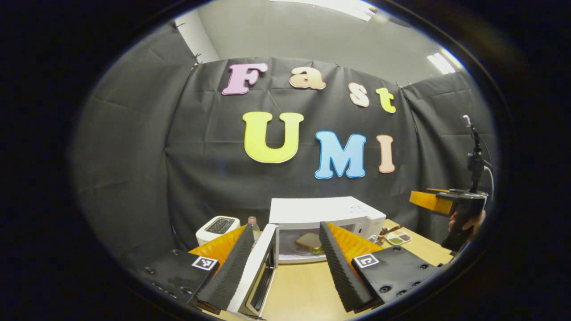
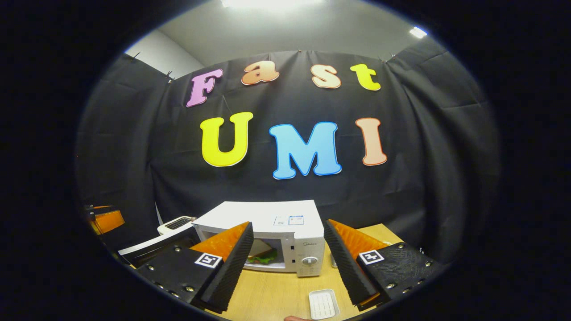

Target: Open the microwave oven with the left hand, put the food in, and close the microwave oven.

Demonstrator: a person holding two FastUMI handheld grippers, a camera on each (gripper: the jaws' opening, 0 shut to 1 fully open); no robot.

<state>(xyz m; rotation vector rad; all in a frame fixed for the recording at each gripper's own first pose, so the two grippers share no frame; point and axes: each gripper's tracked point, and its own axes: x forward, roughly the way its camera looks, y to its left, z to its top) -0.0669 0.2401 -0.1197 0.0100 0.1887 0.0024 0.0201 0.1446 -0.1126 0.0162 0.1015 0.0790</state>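
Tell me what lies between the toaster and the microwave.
In the left gripper view, a clear bottle stands between the toaster and the microwave, behind its open door.

I get even, fairly bright light from ceiling panels (image 1: 439, 62) at the upper right of the left gripper view and top centre of the right gripper view, where one glares white. Fisheye bending grows toward the edges; focus looks sharp throughout.
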